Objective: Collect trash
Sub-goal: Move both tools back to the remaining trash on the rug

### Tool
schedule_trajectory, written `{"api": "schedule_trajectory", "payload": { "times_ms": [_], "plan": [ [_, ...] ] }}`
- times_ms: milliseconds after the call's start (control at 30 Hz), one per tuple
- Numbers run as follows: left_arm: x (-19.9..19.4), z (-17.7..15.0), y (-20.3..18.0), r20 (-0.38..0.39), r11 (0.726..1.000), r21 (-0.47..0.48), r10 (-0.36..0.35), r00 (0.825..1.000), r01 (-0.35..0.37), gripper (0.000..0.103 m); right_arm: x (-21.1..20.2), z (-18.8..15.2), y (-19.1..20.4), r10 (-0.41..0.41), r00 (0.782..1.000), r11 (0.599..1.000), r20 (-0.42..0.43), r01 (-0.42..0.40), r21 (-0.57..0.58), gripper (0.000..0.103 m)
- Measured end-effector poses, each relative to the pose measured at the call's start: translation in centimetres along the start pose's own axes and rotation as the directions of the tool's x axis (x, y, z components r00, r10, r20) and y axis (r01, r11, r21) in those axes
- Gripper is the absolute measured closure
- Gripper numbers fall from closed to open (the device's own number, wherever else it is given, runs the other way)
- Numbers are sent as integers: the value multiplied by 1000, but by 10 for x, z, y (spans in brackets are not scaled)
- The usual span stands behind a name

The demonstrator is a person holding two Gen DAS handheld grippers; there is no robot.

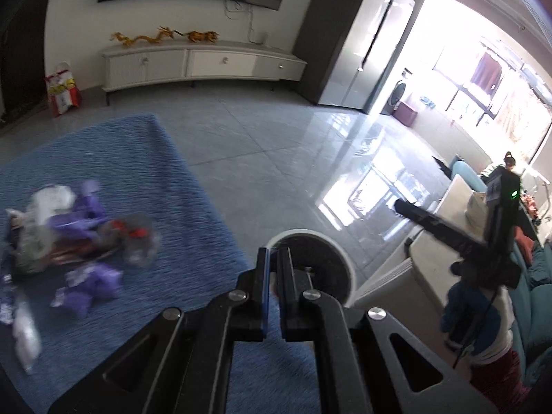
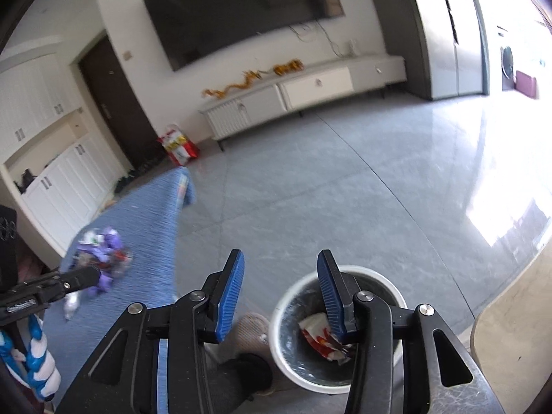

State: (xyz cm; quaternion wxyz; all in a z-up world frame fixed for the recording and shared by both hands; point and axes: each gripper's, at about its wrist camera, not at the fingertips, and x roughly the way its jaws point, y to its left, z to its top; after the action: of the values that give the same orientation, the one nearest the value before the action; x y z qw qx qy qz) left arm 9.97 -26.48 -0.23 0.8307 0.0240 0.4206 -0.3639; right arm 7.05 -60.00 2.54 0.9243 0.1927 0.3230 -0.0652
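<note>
From the left wrist view the left tongs (image 1: 273,272) are closed almost tight, the blue pads nearly meeting; a sliver of something pale and reddish shows between them, too small to name, so whether they have hold of a scrap I cannot tell. They point at the near rim of the white bin (image 1: 348,269), which stands on the floor just beside the blue cloth (image 1: 145,158) covering the surface. The trash (image 1: 82,227), a blurred heap of purple, white and red wrappers, lies on that cloth well to the left. The risk here is that anything thin pinched between the pads hangs at the rim, not over the middle, and could fall onto the floor outside the bin. From the right wrist view the right tongs (image 2: 280,291) stand partly open with nothing between the pads, above the bin (image 2: 276,331), where a red and white wrapper (image 2: 319,336) already lies inside. The wrapper heap (image 2: 103,255) sits far left on the cloth, with the left tongs (image 2: 88,277) reaching in front of it. Both tongs going to that heap together could collide, and a loose grab at crumpled film could scatter pieces off the cloth edge
</note>
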Motion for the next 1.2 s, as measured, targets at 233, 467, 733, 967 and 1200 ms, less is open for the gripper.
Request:
{"api": "schedule_trajectory", "payload": {
  "times_ms": [233, 467, 733, 967, 1200],
  "plan": [
    [-86, -29, 67, 79, 989, -96, 123, 989, -115, 96, -45, 15, 56, 66, 994, 995, 86, -59, -79, 57],
    [-182, -72, 138, 194, 958, -177, 260, 946, -227, 50, -72, 21, 106, 103, 988, 987, 119, -87, -136, 55],
    [-242, -115, 193, 230, 915, -271, 363, 903, -299, 50, -70, 17, 160, 154, 984, 974, 90, -136, -181, 55],
    [-248, -141, 222, 210, 903, -293, 381, 900, -314, 50, -42, 8, 210, 203, 979, 951, 6, -196, -239, 55],
    [-217, -116, 222, 171, 932, -222, 328, 929, -288, 50, 14, -18, 233, 228, 967, 938, -117, -250, -240, 55]
  ]
}}
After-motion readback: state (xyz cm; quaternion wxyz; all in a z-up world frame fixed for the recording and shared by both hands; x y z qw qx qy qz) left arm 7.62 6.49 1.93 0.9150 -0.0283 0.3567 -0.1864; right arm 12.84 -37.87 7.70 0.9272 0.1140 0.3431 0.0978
